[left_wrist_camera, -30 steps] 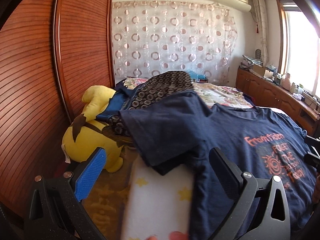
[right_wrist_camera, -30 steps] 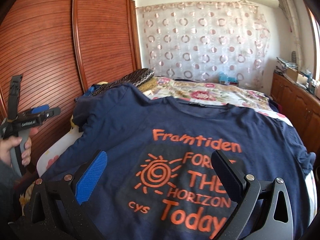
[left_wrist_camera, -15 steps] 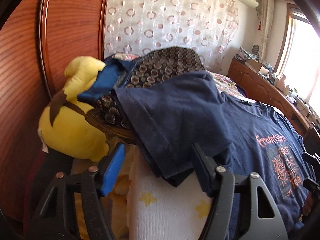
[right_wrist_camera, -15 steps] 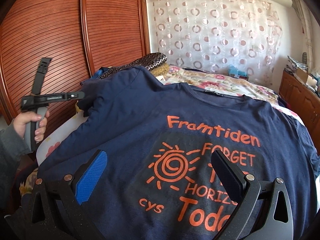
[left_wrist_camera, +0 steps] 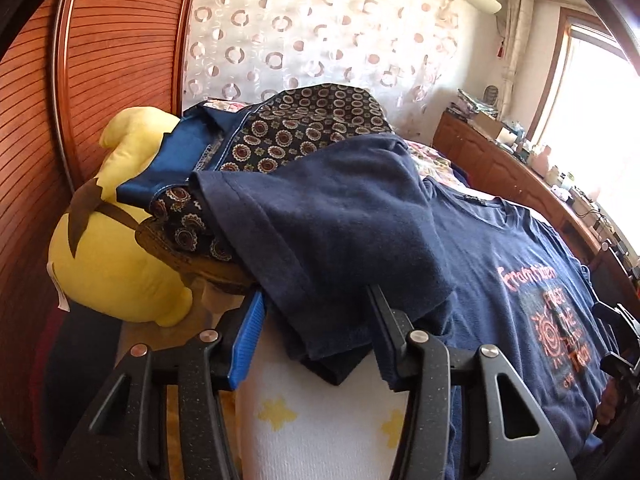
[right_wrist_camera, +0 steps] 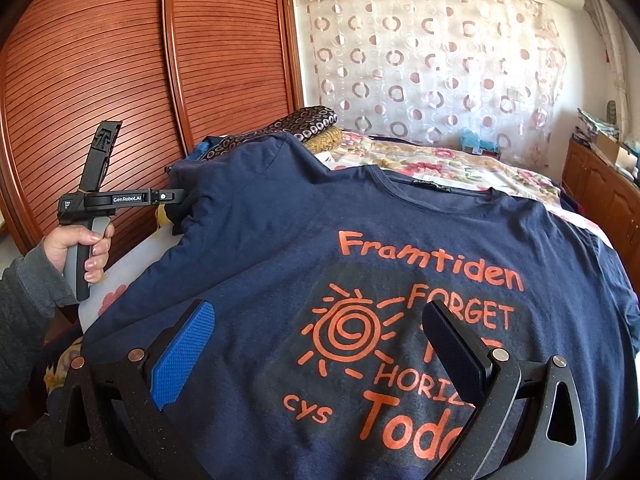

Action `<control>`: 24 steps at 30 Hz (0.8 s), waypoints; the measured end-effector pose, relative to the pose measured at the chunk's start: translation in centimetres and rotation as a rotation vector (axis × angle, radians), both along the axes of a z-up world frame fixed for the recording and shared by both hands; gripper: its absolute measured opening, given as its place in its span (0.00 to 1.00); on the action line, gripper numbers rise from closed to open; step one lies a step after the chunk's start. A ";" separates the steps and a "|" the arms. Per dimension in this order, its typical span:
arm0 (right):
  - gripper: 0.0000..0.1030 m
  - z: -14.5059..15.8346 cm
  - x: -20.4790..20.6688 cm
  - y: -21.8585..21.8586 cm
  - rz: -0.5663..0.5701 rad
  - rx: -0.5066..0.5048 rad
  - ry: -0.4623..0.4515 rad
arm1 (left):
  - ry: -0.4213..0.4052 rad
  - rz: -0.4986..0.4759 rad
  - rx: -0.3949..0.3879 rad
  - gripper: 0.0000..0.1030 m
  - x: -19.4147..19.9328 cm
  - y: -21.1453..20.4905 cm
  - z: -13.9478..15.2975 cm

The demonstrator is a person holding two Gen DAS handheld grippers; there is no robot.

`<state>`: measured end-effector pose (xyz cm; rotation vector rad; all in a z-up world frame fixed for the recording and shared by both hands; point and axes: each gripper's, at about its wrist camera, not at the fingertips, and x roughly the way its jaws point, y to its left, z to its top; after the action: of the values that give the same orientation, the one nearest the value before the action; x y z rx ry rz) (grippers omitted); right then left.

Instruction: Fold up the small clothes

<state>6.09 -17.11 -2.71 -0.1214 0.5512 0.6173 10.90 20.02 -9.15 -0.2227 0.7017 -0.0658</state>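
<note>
Now a navy T-shirt (right_wrist_camera: 380,240) lies print-up on the bed (right_wrist_camera: 460,164). Left gripper (left_wrist_camera: 316,320) fingers are closing around its sleeve (left_wrist_camera: 328,240); right gripper (right_wrist_camera: 320,344) hovers open above the print. Folding seems just begun: next, carry the sleeve inward

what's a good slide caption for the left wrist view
Left gripper closing its fingers around the navy t-shirt's sleeve at the bed's edge, yellow plush toy alongside.
</note>
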 end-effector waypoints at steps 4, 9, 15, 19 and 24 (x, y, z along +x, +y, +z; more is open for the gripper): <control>1.00 0.0 0.0 0.0 -0.013 0.008 0.005 | -0.036 0.025 0.021 0.06 -1.0 0.0 0.9; 1.00 0.0 0.1 -0.5 -0.033 0.022 0.008 | -0.109 -0.003 0.032 0.03 -2.0 -1.2 3.5; 1.00 0.3 0.0 -1.8 -0.079 0.052 0.004 | -0.189 -0.117 0.078 0.03 -1.1 -6.0 8.2; 1.00 0.4 -0.1 -2.7 -0.115 0.069 0.002 | -0.208 -0.208 0.098 0.03 -0.2 -10.3 10.1; 1.00 0.5 -0.5 -3.6 -0.156 0.088 -0.004 | -0.183 -0.311 0.111 0.03 0.3 -15.4 10.6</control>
<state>5.63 -20.71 -2.23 0.0030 0.5238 0.4884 11.18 4.63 1.44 0.0011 0.5504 -0.3398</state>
